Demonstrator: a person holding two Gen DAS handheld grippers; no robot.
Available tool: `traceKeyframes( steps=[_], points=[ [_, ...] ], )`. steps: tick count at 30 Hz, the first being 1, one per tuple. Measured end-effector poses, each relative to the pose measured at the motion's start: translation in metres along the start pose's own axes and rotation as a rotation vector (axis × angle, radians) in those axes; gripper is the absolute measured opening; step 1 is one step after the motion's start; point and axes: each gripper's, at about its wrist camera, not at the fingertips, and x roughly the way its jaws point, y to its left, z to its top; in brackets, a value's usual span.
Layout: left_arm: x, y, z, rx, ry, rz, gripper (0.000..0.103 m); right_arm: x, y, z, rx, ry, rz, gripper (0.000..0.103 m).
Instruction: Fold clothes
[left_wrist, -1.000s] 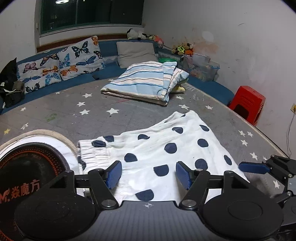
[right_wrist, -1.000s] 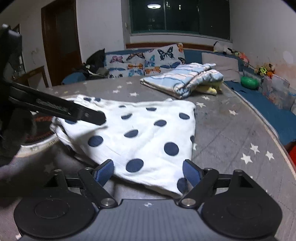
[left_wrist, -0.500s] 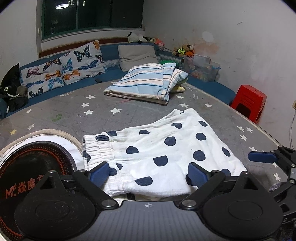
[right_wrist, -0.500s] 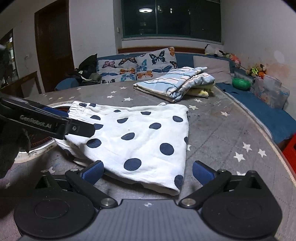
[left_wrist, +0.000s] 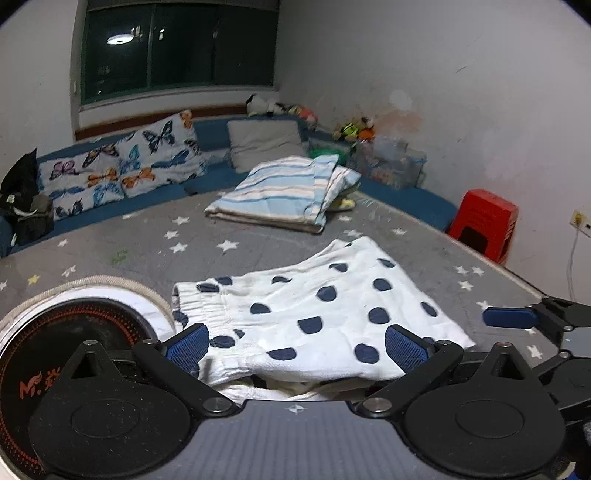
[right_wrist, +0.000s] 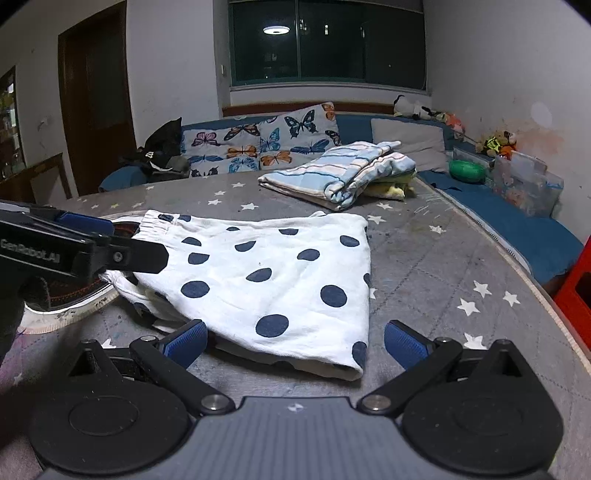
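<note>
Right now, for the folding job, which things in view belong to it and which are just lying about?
Part of the job:
- polka-dot garment, folded on the star-patterned mat
- left gripper, jaws just opened, nothing pressed between them
- right gripper, open

Just lying about:
- striped blanket
- butterfly pillows
- red stool
- round mat
- green ball
</note>
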Motion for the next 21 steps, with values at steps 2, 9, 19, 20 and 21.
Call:
traceKeyframes(
  steps=[2,9,19,20,21],
  points=[
    [-0.004,-0.002,0.0,0.009,-0.009,-0.015,0.103,-0.003,0.002,-0.001,-0.003,-0.015,-0.012,0.103],
    [-0.014,-0.01,-0.002,0.044,-0.036,-0.007,0.103,-0.01,0.006,0.0,-0.011,-0.029,-0.013,0.103],
    [-0.024,-0.014,-0.011,0.056,-0.028,0.017,0.103,-0.015,0.013,-0.007,-0.009,-0.017,0.012,0.103],
    [-0.024,-0.015,-0.012,0.057,-0.025,0.017,0.103,-0.015,0.015,-0.008,-0.013,-0.015,0.013,0.103],
    [-0.025,-0.015,-0.013,0.058,-0.023,0.017,0.103,-0.016,0.016,-0.008,-0.016,-0.014,0.015,0.103]
  ],
)
